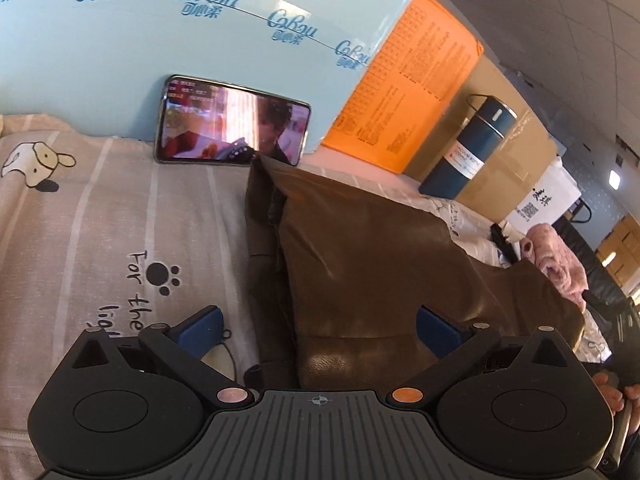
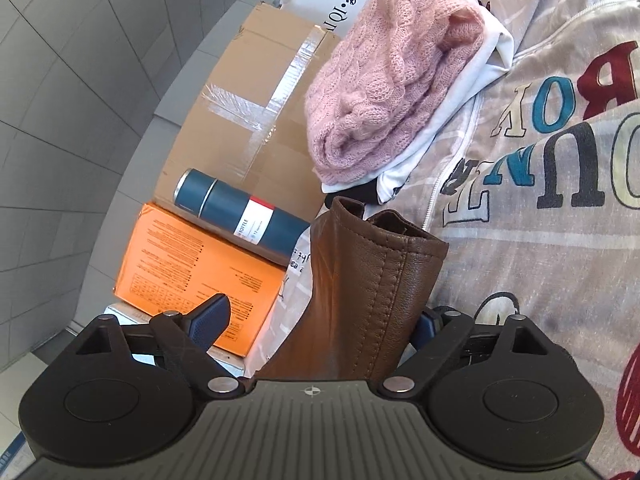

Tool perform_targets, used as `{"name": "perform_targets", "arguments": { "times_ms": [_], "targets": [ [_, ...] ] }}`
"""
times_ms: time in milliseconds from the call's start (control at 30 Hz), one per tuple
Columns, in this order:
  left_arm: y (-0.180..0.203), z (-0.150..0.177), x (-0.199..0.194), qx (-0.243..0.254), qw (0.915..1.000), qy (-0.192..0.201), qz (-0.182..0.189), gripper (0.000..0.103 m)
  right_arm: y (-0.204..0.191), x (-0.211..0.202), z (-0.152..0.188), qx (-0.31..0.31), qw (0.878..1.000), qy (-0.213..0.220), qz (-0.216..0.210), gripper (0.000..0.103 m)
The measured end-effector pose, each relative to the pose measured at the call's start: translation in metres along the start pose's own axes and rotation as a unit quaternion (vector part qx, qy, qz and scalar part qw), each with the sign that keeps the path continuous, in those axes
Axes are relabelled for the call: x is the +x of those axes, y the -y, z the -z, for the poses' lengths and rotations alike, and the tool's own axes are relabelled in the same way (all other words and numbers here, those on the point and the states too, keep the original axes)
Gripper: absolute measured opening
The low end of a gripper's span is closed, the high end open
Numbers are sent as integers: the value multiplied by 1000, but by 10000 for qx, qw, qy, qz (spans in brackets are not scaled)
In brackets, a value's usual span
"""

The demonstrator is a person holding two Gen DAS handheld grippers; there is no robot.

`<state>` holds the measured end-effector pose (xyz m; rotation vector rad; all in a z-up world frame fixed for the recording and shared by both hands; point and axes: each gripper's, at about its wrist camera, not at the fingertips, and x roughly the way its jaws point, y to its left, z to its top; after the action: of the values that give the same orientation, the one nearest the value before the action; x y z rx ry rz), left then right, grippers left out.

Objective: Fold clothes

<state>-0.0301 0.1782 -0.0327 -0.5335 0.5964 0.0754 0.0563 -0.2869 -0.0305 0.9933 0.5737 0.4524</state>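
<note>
Two grippers work over a printed bedsheet (image 1: 100, 216) that covers the surface; on it lies a brown leather garment (image 1: 360, 248), folded lengthwise, running away from the left gripper (image 1: 318, 326) toward a phone (image 1: 234, 122) propped against a pale blue box (image 1: 120, 48); its blue fingers (image 1: 202, 326) stand wide, the leather between them. The right gripper (image 2: 324, 320) also stands wide around a stitched leather cuff (image 2: 380, 264); beyond sit a folded pink sweater (image 2: 392, 80), an orange box (image 2: 192, 260) and a blue flask (image 2: 240, 212).
</note>
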Motion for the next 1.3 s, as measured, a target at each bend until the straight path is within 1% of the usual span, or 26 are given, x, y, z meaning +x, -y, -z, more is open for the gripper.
{"name": "perform_targets", "arguments": {
  "times_ms": [33, 67, 100, 133, 167, 200, 233, 267, 400, 467, 533, 600, 633, 667, 700, 800, 833, 867, 933, 967, 1033, 1067, 1167, 1300],
  "targets": [
    [3, 1, 1, 111, 9999, -4, 10, 103, -3, 2, 2, -109, 9999, 36, 121, 87],
    [6, 2, 2, 221, 9998, -7, 21, 103, -6, 4, 4, -250, 9993, 67, 270, 79],
    [8, 3, 3, 324, 9995, -8, 17, 103, -10, 6, 6, -502, 9974, 78, 510, 71],
    [10, 4, 4, 413, 9991, -5, 2, 103, -14, 9, 9, -753, 9943, 90, 749, 42],
    [12, 4, 5, 496, 9988, -1, -15, 103, -17, 11, 11, -986, 9904, 89, 960, 20],
    [14, 5, 6, 600, 9982, 7, -48, 103, -17, 12, 14, -1120, 9883, 53, 1037, 16],
    [16, 6, 6, 725, 9973, 16, -95, 103, -16, 10, 15, -1120, 9891, 47, 957, 10],
    [18, 8, 7, 850, 9963, 25, -141, 103, -17, 6, 16, -1140, 9899, 87, 835, 8],
    [26, 12, 8, 1253, 9919, -7, -187, 102, -31, -17, 24, -1525, 9864, 286, 540, 6],
    [29, 14, 7, 1292, 9916, -52, -31, 102, -37, -32, 28, -1659, 9844, 383, 435, 5],
    [32, 15, 5, 1275, 9915, -122, 235, 102, -40, -49, 29, -1709, 9832, 479, 428, 5],
    [36, 18, 4, 1301, 9897, -222, 559, 102, -42, -63, 27, -1772, 9804, 613, 601, 5],
    [38, 19, 4, 1364, 9882, -246, 659, 103, -40, -67, 24, -1784, 9788, 672, 743, 5],
    [41, 20, 3, 1431, 9872, -236, 664, 103, -38, -70, 21, -1787, 9772, 723, 888, 5],
    [42, 20, 2, 1488, 9871, -164, 568, 103, -35, -70, 18, -1747, 9766, 740, 1018, 6],
    [42, 17, -4, 1694, 9853, 161, -145, 103, -26, -71, 13, -1532, 9794, 744, 1086, 16],
    [41, 16, -5, 1759, 9835, 238, -358, 103, -25, -70, 12, -1447, 9811, 746, 1043, 35],
    [40, 15, -6, 1792, 9823, 278, -481, 103, -24, -69, 11, -1351, 9828, 738, 1022, 51],
    [37, 14, -5, 1810, 9808, 343, -635, 103, -23, -65, 8, -1201, 9844, 740, 1049, 50],
    [36, 14, -5, 1817, 9803, 366, -676, 103, -23, -64, 8, -1183, 9839, 779, 1087, 35],
    [36, 15, -4, 1842, 9798, 379, -677, 103, -28, -64, 8, -1276, 9821, 870, 1080, 15],
    [37, 15, -3, 1874, 9794, 369, -658, 103, -31, -65, 9, -1304, 9827, 886, 972, 12],
    [37, 16, -1, 1899, 9792, 317, -643, 103, -48, -68, 13, -1413, 9849, 867, 492, 11],
    [34, 16, 2, 1823, 9807, 246, -667, 103, -85, -65, 26, -1690, 9830, 712, -102, 11]
  ]
}}
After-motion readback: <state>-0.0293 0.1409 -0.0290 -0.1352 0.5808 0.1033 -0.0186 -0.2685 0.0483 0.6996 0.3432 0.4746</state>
